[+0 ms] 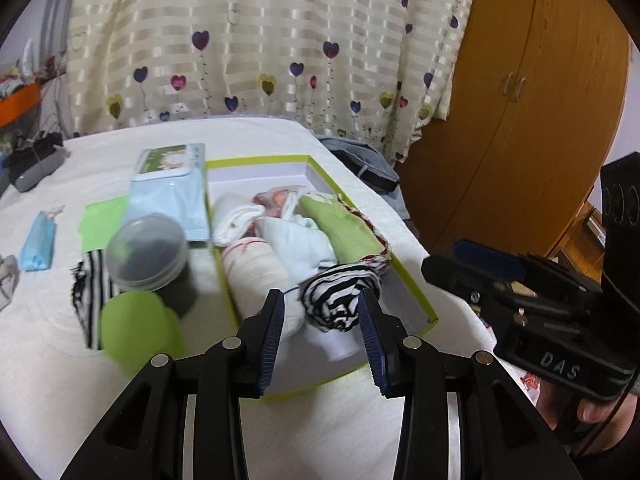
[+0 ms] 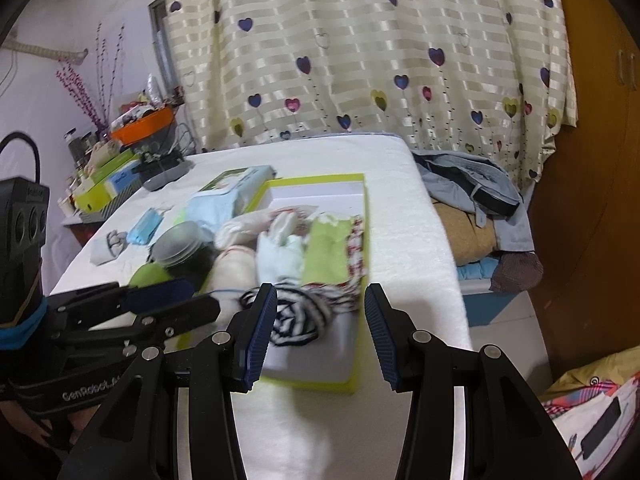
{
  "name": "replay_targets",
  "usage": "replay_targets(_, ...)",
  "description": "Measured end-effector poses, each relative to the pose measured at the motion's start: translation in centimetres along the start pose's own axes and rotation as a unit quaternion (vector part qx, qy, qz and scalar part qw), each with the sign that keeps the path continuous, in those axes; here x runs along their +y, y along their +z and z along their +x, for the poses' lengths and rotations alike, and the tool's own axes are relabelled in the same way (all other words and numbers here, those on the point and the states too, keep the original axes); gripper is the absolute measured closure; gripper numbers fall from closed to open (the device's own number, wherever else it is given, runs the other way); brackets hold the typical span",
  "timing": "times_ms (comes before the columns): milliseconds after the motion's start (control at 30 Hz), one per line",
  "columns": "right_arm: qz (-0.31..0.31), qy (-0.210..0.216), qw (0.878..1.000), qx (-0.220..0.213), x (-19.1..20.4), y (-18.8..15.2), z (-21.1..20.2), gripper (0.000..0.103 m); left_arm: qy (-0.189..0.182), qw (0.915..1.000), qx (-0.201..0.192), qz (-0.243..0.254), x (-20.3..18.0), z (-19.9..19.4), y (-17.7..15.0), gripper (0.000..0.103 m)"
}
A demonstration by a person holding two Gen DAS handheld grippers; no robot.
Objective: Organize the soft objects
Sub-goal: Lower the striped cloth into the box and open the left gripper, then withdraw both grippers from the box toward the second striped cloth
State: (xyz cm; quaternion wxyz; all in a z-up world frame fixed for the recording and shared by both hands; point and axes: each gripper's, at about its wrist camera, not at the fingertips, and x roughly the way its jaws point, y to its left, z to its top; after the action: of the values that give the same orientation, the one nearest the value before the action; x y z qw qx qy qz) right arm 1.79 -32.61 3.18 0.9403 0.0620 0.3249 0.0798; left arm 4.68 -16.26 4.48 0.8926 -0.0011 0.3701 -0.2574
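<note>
A white box with a lime-green rim [image 1: 408, 280] [image 2: 362, 240] lies on the white bed cover. In it are rolled soft items: a black-and-white striped cloth [image 1: 340, 296] [image 2: 296, 316] nearest me, a green cloth [image 1: 344, 228] [image 2: 324, 256], a pale blue cloth [image 1: 296, 240] [image 2: 280, 256] and a white roll with red marks [image 1: 252, 268] [image 2: 236, 268]. My left gripper [image 1: 321, 300] [image 2: 196, 300] hovers open just above the striped cloth, pads not touching it. Over the box's near right corner, my right gripper [image 2: 320, 292] [image 1: 448, 258] is open and holds nothing.
Left of the box stand a clear lidded jar [image 1: 148, 252] on another striped cloth [image 1: 92, 288], a green round object [image 1: 136, 328], a wipes pack [image 1: 172, 192] and a blue mask bundle [image 1: 38, 244]. Clothes [image 2: 472, 188] are piled beyond the bed's right edge. A wooden wardrobe [image 1: 520, 120] stands at the right.
</note>
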Motion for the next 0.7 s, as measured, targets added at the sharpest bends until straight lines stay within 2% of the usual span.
replay_targets(367,-0.032,0.021,0.999,0.0,4.2,-0.8,-1.3,0.056,0.026,0.9991,-0.025,-0.021,2.6,-3.8,-1.7,0.066)
replay_targets(700,-0.052,0.036,0.998,-0.006,6.8,-0.7,-1.7,0.056,0.046,0.9974,-0.038,-0.04,4.8,-5.7,-2.3,0.066)
